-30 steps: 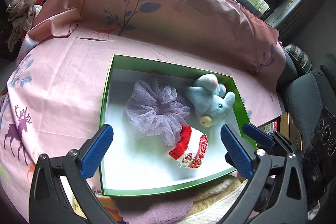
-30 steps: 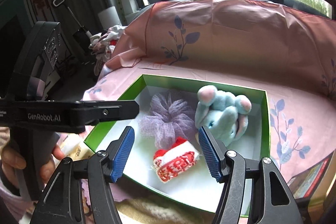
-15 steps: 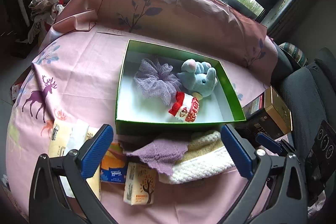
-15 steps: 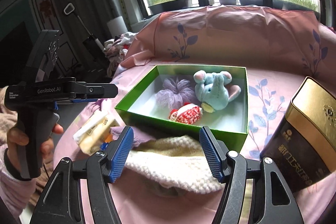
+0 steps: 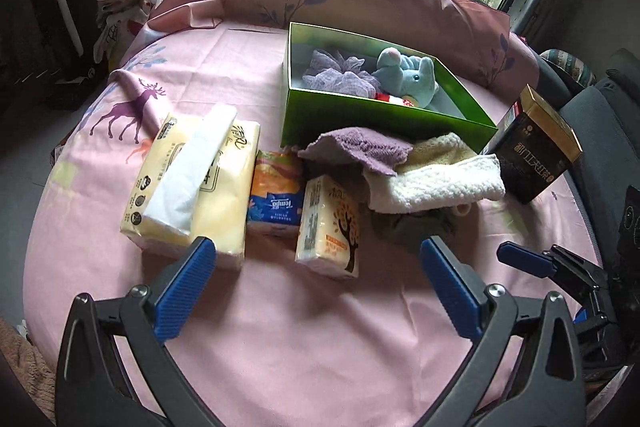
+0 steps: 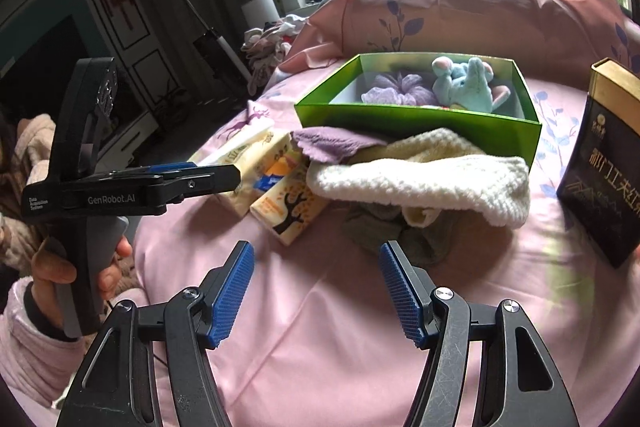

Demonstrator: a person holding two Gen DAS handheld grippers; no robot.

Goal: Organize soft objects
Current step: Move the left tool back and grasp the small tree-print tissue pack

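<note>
The towels [image 6: 420, 167] lie straight ahead of the open, empty right gripper [image 6: 316, 291], long axis crosswise, against the box [image 6: 416, 119]; the left gripper [image 5: 316, 275] (also open) faces tissues.

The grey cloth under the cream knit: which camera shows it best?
Right wrist. There the grey cloth lies exposed just ahead of the right gripper. In the left wrist view it is a dim shadowed patch under the cream knit.
</note>
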